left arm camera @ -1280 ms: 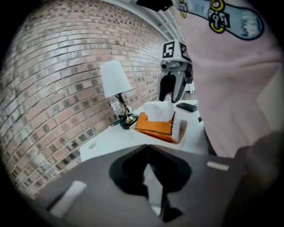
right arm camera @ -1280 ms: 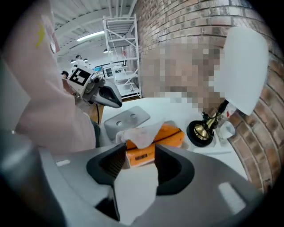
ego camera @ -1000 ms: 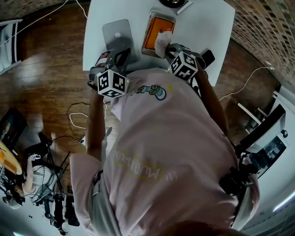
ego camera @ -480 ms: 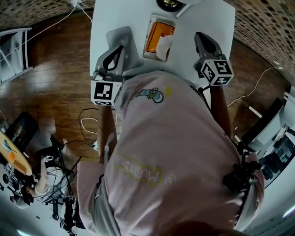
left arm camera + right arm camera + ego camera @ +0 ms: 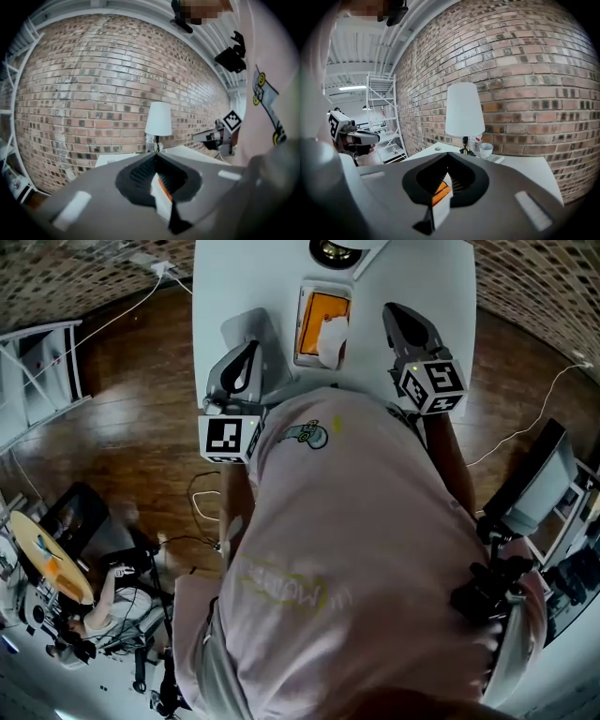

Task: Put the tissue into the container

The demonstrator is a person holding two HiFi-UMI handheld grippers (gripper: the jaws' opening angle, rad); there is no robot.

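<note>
Head view: my left gripper (image 5: 249,348) and right gripper (image 5: 394,313), jaws together and empty, flank the orange container (image 5: 319,307) mid-table (image 5: 450,277). The tissue (image 5: 334,336) sits at the container's near end. Placing looks finished, so next I would simply pull clear.

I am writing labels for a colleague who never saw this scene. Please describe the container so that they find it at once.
Find the white table at the top of the head view, with the lamp base at its far edge. In front of that base lies the container: the only orange, white-rimmed box, with a white tissue at its near end.
</note>
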